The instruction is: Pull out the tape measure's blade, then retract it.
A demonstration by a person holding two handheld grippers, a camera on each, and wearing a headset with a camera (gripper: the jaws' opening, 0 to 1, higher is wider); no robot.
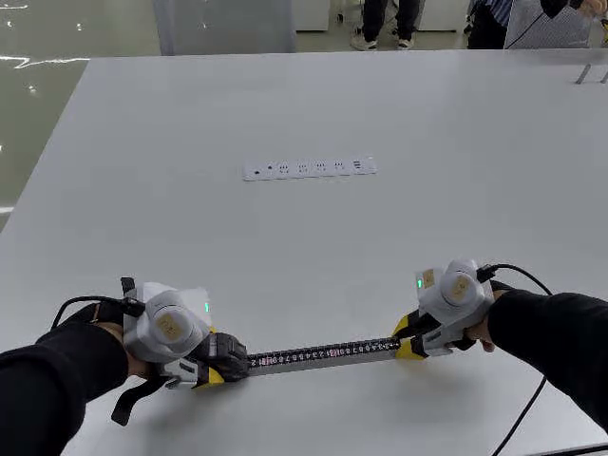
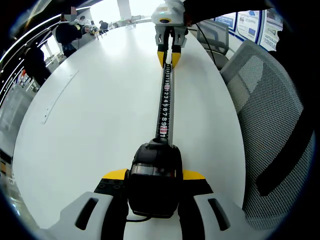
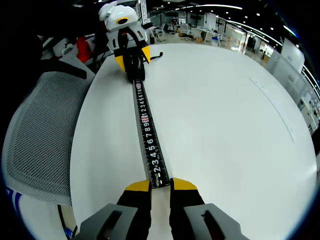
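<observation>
Blade [image 1: 323, 356] lies pulled out across the table [image 1: 313, 247]; left gripper [image 1: 217, 369] clamps the case [image 2: 156, 172], right gripper [image 3: 161, 186] pinches the blade's tip, retraction looks not yet done

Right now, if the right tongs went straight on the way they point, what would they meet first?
The right tongs point along the blade they pinch, so likely the tape measure's black case, held in the left tongs; the white table between looks free.
</observation>
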